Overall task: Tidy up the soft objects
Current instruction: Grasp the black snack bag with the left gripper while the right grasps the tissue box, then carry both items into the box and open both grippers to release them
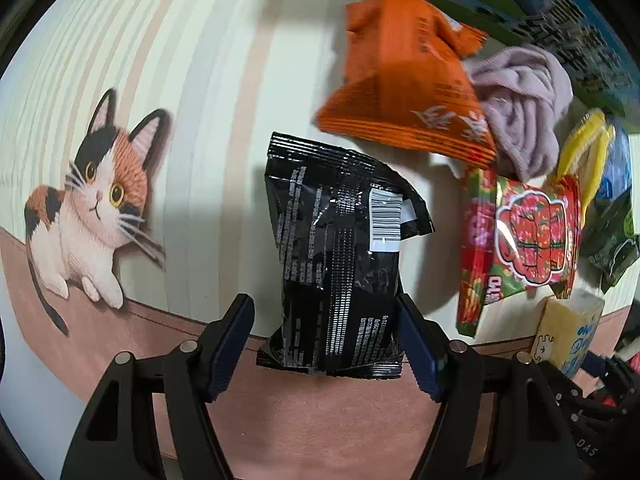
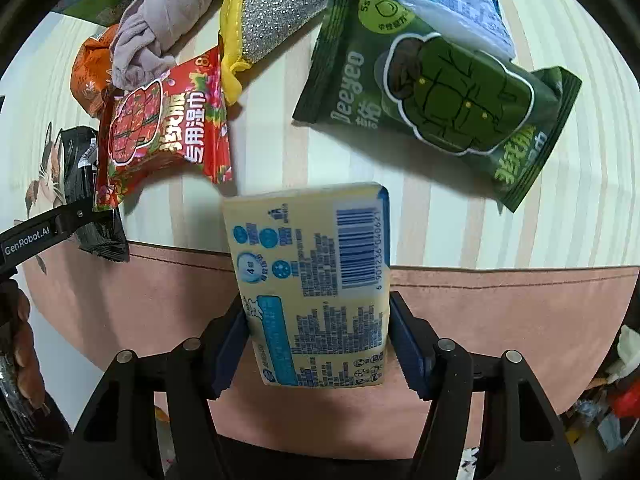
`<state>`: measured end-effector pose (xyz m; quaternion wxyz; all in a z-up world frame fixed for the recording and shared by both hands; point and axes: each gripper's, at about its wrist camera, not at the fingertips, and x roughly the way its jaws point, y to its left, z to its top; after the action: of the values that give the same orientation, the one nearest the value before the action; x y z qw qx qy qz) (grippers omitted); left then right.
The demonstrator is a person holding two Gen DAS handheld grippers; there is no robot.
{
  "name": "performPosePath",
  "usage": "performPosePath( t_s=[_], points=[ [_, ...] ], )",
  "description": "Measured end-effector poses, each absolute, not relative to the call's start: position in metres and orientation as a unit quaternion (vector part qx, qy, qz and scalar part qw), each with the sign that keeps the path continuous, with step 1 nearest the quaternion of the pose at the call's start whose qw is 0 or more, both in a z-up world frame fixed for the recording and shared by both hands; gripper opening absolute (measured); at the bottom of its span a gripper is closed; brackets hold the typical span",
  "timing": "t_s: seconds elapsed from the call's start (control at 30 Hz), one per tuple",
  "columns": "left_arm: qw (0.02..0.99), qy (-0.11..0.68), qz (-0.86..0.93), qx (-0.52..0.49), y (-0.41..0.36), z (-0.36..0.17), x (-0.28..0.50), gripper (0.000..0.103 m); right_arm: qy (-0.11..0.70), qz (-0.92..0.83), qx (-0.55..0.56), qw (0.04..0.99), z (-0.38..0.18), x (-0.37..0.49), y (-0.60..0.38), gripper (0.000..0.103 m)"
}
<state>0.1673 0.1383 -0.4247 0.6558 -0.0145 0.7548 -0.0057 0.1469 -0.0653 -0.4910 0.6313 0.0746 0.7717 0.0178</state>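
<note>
Tissue pack clamped in right gripper; black pouch between spread left gripper fingers, ungripped; most packs unsorted near desk's far edge.

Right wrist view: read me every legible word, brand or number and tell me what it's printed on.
"GenRobot.AI" on the left gripper's black finger.
"Jeeyeo" on the green wipes pack.
"5s" in the circle on that green pack.
"6 901236 040621", roughly, under the barcode on the yellow tissue pack, which the right gripper grips.
Chinese characters on the red wipes pack; the fine print on every pack is too small to read.
</note>
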Motion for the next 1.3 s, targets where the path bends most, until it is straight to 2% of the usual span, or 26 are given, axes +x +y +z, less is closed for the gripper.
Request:
performPosePath(
  t_s=[0.2, 0.3, 0.33, 0.47, 0.6, 0.77, 0.83, 0.9, 1.07, 1.17, 1.3],
  points=[
    [0.662, 0.75, -0.01, -0.014, 0.147, -0.437, 0.186, 0.068, 0.769, -0.003, 0.084, 0.634, -0.496, 0.156, -0.066, 0.069],
    [0.676, 0.737, -0.015, -0.005, 0.144, -0.433, 0.184, 0.043, 0.77, -0.018, 0.067, 0.634, -0.497, 0.159, -0.057, 0.066],
    [0.676, 0.737, -0.013, -0.005, 0.147, -0.431, 0.18, 0.041, 0.769, -0.021, 0.062, 0.635, -0.494, 0.156, -0.056, 0.066],
    [0.676, 0.737, -0.008, -0.006, 0.155, -0.427, 0.141, 0.04, 0.766, -0.019, 0.074, 0.638, -0.482, 0.131, -0.048, 0.065],
    [0.684, 0.729, -0.019, -0.02, 0.16, -0.403, 0.108, 0.039, 0.753, -0.001, 0.121, 0.647, -0.44, 0.092, -0.047, 0.065],
    [0.726, 0.684, -0.057, -0.044, 0.152, -0.329, 0.103, 0.039, 0.715, 0.031, 0.163, 0.679, -0.367, 0.082, -0.044, 0.065],
    [0.74, 0.665, -0.084, -0.052, 0.139, -0.293, 0.123, 0.039, 0.698, 0.043, 0.168, 0.695, -0.335, 0.098, -0.05, 0.065],
    [0.744, 0.657, -0.108, -0.063, 0.118, -0.271, 0.175, 0.039, 0.681, 0.061, 0.168, 0.71, -0.303, 0.12, -0.062, 0.065],
    [0.76, 0.633, -0.139, -0.042, 0.075, -0.225, 0.287, 0.039, 0.64, 0.068, 0.118, 0.756, -0.242, 0.225, -0.105, 0.065],
    [0.749, 0.647, -0.136, -0.041, 0.055, -0.232, 0.359, 0.039, 0.636, 0.061, 0.105, 0.762, -0.242, 0.289, -0.115, 0.065],
    [0.717, 0.68, -0.144, -0.049, 0.032, -0.276, 0.438, 0.039, 0.647, 0.052, 0.089, 0.755, -0.269, 0.362, -0.126, 0.065]
  ],
)
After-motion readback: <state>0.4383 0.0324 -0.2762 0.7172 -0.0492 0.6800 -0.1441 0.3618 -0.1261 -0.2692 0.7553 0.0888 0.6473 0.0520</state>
